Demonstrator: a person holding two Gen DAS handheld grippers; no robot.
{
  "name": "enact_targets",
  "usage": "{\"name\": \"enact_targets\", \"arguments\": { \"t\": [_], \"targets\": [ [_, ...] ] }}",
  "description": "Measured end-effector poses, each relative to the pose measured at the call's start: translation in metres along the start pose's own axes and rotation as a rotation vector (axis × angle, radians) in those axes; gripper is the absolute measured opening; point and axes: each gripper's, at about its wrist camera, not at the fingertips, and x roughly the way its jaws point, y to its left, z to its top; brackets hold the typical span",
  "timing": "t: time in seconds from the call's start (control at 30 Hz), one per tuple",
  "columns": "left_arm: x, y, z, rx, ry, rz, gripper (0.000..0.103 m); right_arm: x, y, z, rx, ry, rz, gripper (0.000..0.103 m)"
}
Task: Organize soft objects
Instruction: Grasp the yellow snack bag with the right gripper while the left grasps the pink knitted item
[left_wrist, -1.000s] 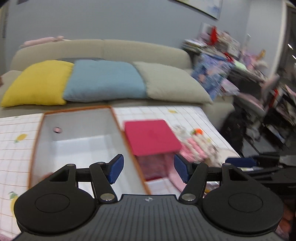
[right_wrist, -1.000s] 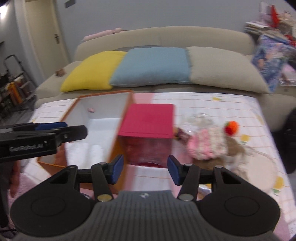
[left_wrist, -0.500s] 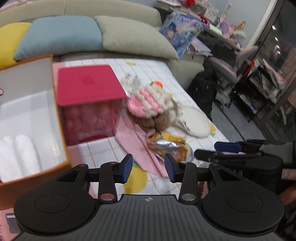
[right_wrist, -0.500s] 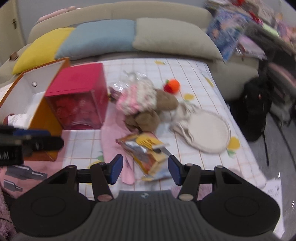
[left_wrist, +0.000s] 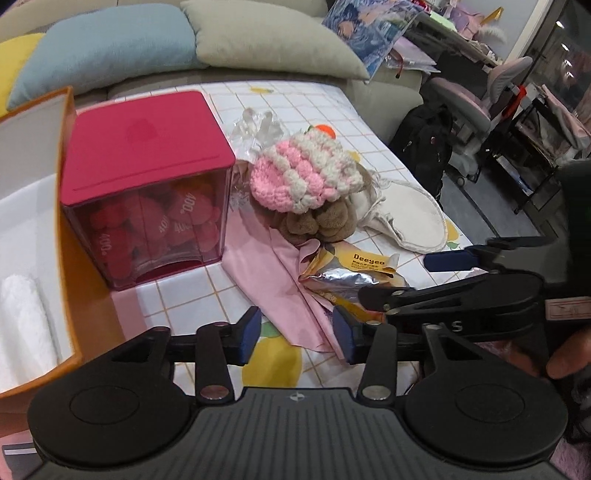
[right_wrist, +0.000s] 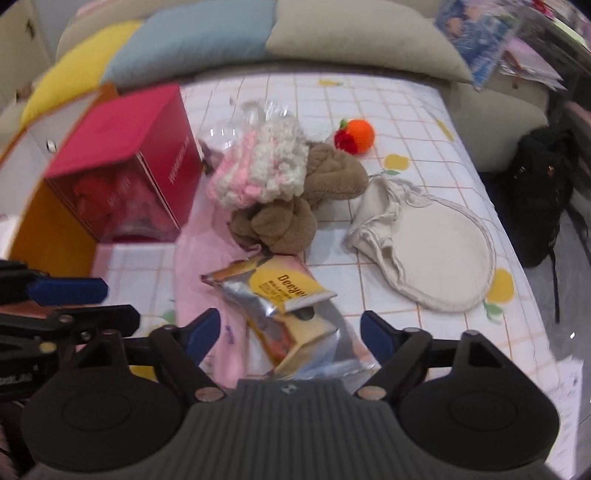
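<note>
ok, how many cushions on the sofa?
3, in a row along the sofa behind the table: yellow cushion on the left, blue cushion in the middle, beige cushion on the right. More could sit beyond the frame's left edge.

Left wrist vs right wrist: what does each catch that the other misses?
Left wrist only: rolled white towels inside the orange box, and office chairs at right.

Right wrist only: the whole orange ball, with the left wrist catching just its top, the yellow pillow in full, and the cream pouch unobstructed.

Both: the red-lidded box, pink-white knit, brown plush, pink cloth, foil snack pack. Left claw and right claw are both open and empty.
</note>
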Motion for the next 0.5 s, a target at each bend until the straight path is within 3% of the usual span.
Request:
{"name": "enact_targets", "arguments": {
  "t": [0.2, 0.5],
  "targets": [
    [0.012, 0.002, 0.001, -0.008, 0.029, 0.013, 0.063, 0.025, -0.012, 0.003, 0.006, 0.073, 0.043, 0.075],
    [0.024, 0.001, 0.003, -0.029, 0.064, 0.011, 0.067, 0.032, -0.025, 0.0, 0.075, 0.094, 0.112, 0.038]
  ]
}}
